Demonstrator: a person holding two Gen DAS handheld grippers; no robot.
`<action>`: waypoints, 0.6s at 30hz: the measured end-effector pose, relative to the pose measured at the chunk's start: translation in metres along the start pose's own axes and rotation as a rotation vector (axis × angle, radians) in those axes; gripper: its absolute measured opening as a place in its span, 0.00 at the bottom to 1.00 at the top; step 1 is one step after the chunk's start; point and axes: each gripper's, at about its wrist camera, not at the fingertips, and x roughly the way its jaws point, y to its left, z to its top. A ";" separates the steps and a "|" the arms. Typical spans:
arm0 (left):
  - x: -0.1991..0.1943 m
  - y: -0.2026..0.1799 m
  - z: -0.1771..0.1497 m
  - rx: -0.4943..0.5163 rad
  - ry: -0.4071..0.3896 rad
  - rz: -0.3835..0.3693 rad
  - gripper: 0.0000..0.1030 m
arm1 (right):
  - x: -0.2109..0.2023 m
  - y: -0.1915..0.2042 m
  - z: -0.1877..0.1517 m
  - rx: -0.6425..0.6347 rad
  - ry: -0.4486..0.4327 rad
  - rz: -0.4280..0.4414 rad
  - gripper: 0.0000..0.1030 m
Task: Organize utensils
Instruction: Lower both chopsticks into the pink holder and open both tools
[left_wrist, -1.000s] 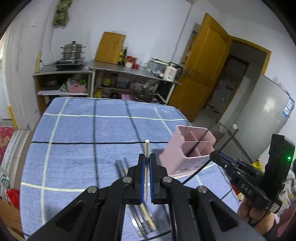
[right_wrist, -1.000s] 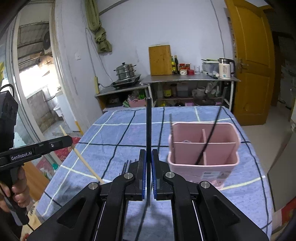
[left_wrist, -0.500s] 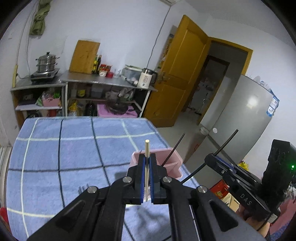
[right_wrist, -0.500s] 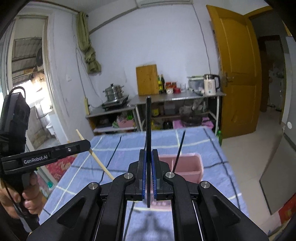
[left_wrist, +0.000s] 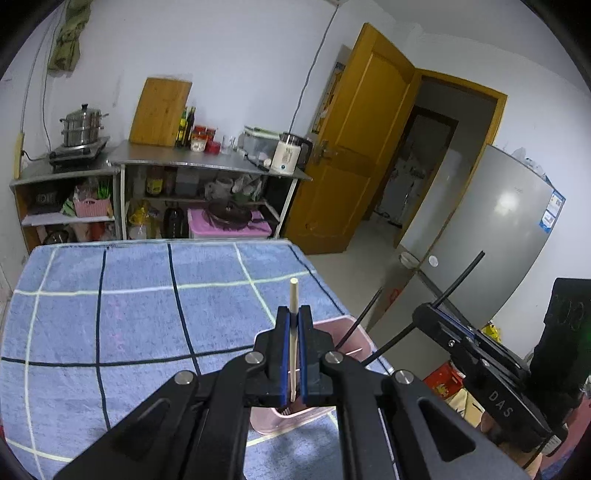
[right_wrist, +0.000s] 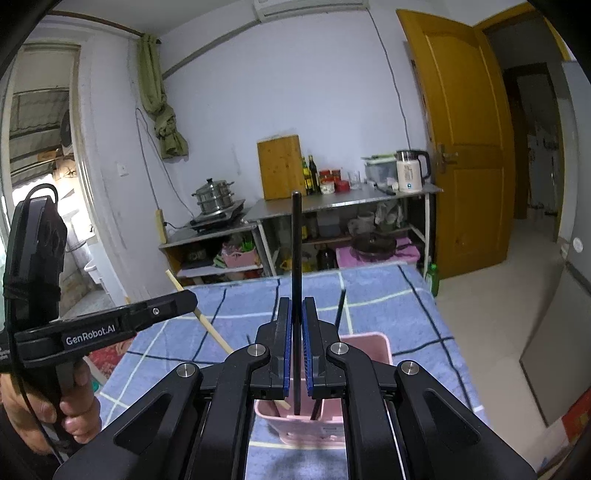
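Observation:
My left gripper (left_wrist: 293, 310) is shut on a pale wooden chopstick (left_wrist: 293, 295) that stands upright between its blue pads. Below it sits the pink divided holder (left_wrist: 349, 323), mostly hidden by the jaws, on the blue checked cloth (left_wrist: 129, 314). My right gripper (right_wrist: 296, 301) is shut on a black chopstick (right_wrist: 295, 240), directly above the same holder (right_wrist: 371, 343). Another black chopstick (right_wrist: 340, 306) leans inside the holder. In the right wrist view the left gripper (right_wrist: 190, 299) comes in from the left, and its wooden chopstick (right_wrist: 208, 323) slants down into the holder.
A person's hand (right_wrist: 74, 410) grips the left handle. Behind the table stands a steel rack (left_wrist: 207, 162) with a pot, a kettle and a cutting board. A yellow door (left_wrist: 354, 147) and a grey fridge (left_wrist: 495, 229) are on the right, past the table's edge.
Both grippers have risen and moved over the pink holder, each still clamped on its chopstick. The loose chopsticks on the cloth have dropped out of view.

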 end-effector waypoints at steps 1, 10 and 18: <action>0.004 0.001 -0.003 0.001 0.009 0.005 0.04 | 0.006 -0.001 -0.004 0.001 0.011 0.000 0.05; 0.036 0.014 -0.024 0.000 0.077 -0.002 0.04 | 0.041 -0.014 -0.032 0.018 0.096 -0.011 0.05; 0.039 0.016 -0.029 0.005 0.076 -0.010 0.06 | 0.045 -0.016 -0.039 0.014 0.129 -0.035 0.06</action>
